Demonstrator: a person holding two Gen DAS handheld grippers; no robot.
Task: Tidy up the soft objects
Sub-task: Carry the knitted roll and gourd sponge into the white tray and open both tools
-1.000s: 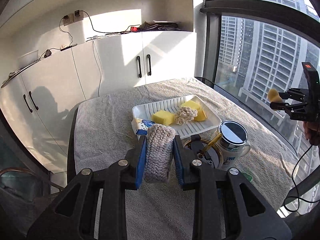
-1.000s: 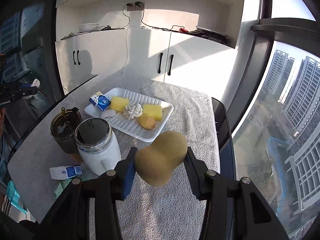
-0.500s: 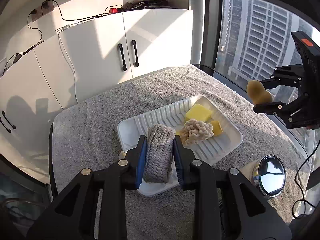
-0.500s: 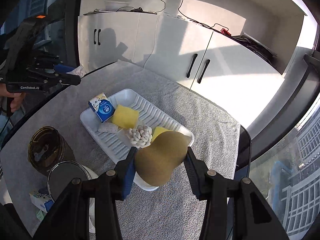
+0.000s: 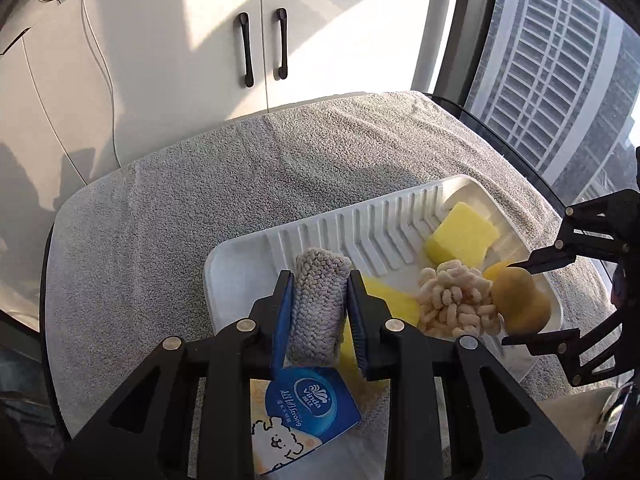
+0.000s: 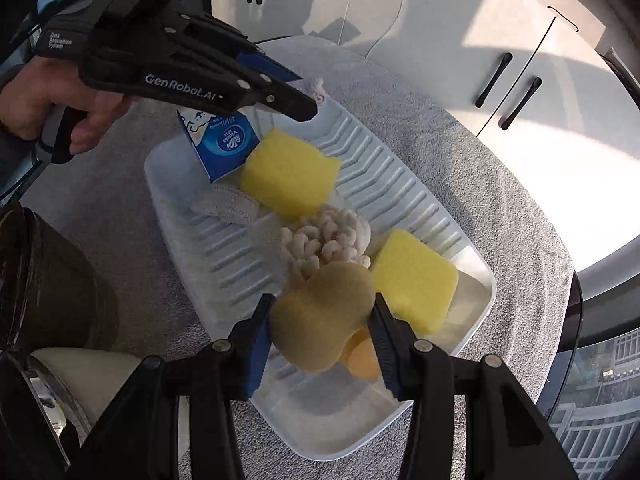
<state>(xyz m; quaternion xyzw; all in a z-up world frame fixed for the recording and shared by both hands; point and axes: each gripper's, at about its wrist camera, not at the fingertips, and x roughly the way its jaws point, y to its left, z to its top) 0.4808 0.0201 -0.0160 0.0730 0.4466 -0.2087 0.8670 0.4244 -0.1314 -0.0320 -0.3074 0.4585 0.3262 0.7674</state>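
Note:
My left gripper (image 5: 318, 300) is shut on a grey knitted pad (image 5: 318, 304) and holds it over the left end of the white ridged tray (image 5: 248, 272). My right gripper (image 6: 320, 334) is shut on a tan gourd-shaped sponge (image 6: 320, 320), low over the tray's near end (image 6: 340, 432). That sponge also shows in the left wrist view (image 5: 520, 300) between the right gripper's fingers. In the tray lie two yellow sponges (image 6: 288, 176) (image 6: 414, 280), a cream knotted ball (image 6: 324, 240), an orange sponge (image 6: 360, 354), a grey cloth piece (image 6: 224, 206) and a blue tissue pack (image 6: 224, 140).
A grey towel (image 5: 180, 200) covers the table. A dark glass jar (image 6: 44, 276) and a white lidded jar (image 6: 80, 384) stand left of the tray. White cabinets (image 5: 260, 40) lie behind, and a window is at the right.
Both grippers have moved in and down over the tray with their objects still held. The tan sponge now hangs just above the orange sponge and the knotted ball.

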